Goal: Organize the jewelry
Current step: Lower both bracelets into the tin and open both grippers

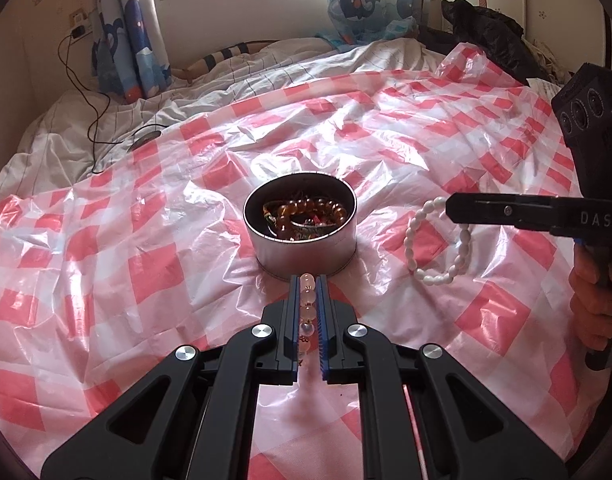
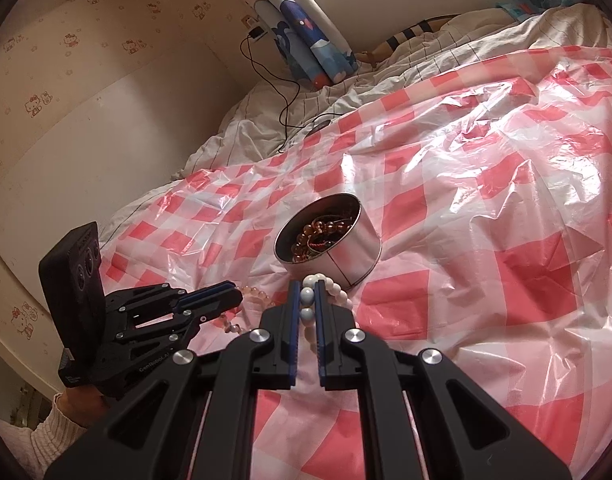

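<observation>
The left gripper (image 1: 308,280) is clamping a pale pink bead bracelet (image 1: 308,308) between its blue-lined fingers, the beads running in a line down the gap and the tip sitting just short of the round metal tin (image 1: 306,256). From the right wrist view that same gripper (image 2: 226,298) is coming in from the left, the pink beads (image 2: 258,300) trailing out below its tip onto the sheet.

The right gripper (image 2: 307,286) is pinching a white bead bracelet (image 2: 307,296) too, two bluish-white beads wedged between the pads and the rest of the loop curling off to the right, just in front of the tin (image 2: 353,256). In the left view the white loop (image 1: 437,240) is hanging free from the right gripper's (image 1: 451,210) closed tip, off to the right of the tin and clear of it.

The tin is sitting upright on the red-and-white checked plastic sheet (image 1: 146,240) spread over the bed, open at the top. Inside it a heap of jewelry is lying: an amber-brown bead bracelet (image 1: 306,208) curling around the top, with darker and red bits tangled underneath that are too jumbled to tell apart.
</observation>
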A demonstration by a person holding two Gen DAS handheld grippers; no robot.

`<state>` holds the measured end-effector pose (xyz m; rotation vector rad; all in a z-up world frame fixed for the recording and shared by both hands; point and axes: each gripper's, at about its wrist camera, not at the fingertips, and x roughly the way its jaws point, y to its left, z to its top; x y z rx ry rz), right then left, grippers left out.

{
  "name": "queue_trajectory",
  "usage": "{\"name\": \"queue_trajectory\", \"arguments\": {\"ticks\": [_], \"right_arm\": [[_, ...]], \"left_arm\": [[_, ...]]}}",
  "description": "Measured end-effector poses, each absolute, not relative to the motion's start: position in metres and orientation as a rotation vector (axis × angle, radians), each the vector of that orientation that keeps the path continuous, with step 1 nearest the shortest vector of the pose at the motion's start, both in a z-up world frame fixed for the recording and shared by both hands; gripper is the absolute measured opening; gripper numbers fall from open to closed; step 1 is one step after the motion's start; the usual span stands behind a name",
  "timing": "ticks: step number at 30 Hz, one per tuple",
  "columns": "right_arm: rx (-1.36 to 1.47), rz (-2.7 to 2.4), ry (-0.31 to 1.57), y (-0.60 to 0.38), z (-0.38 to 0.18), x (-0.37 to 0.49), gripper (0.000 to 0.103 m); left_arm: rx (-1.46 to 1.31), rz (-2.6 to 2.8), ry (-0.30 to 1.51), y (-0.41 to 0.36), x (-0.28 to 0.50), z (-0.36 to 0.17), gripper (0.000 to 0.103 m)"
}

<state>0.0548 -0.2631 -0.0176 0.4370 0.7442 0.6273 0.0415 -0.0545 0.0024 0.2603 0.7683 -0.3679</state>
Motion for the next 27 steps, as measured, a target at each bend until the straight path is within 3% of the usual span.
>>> {"name": "queue_trajectory", "arguments": {"ticks": [18,27], "right_arm": [[0.497,0.63,0.623,-0.279,0.026,0.075,0.008],[0.495,0.673,0.582,-0.262,0.045,0.101,0.008]], "left_arm": [[0.05,-0.451,0.699,-0.063,0.092,0.053,0.007],[-0.076,-0.478,0.716,-0.049,0.117,0.041,0.007]]}}
